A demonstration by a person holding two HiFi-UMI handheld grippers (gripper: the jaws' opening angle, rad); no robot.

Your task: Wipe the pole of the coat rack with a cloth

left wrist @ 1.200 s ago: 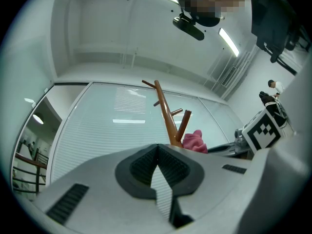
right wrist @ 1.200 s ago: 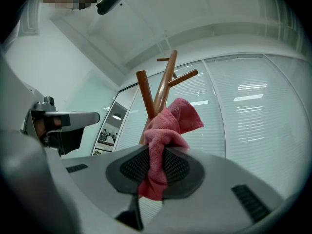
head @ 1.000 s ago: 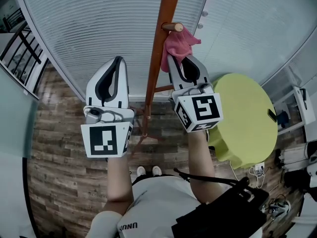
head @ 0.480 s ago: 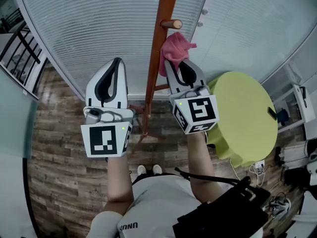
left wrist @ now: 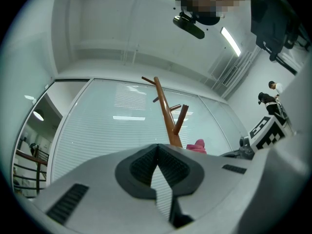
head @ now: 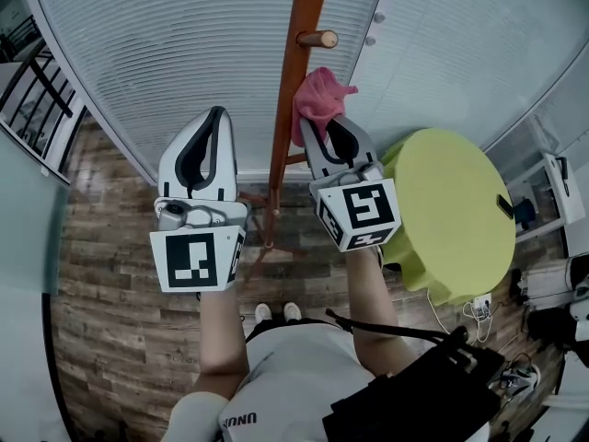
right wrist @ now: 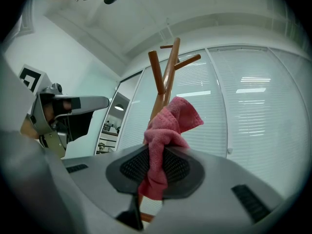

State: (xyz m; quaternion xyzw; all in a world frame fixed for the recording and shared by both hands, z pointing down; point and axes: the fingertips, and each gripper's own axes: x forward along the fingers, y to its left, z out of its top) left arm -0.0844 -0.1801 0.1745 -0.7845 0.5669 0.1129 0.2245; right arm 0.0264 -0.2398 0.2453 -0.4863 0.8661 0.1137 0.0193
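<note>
The top of the pole (head: 296, 63) is cut off by the head view's upper edge, and its legs are partly covered by the left gripper (head: 218, 113) and right gripper (head: 322, 125). The lower end of the cloth (head: 317, 95) is buried between the right gripper's jaws. In the left gripper view only a corner of it is seen.

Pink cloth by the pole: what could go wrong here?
The cloth is only pinched at one bunched part in the right hand-held gripper, so rubbing the pole might tug it loose. The peg sticks out just above and could snag it. The left hand-held gripper isn't touching the pole, so a hard push may wobble it.
</note>
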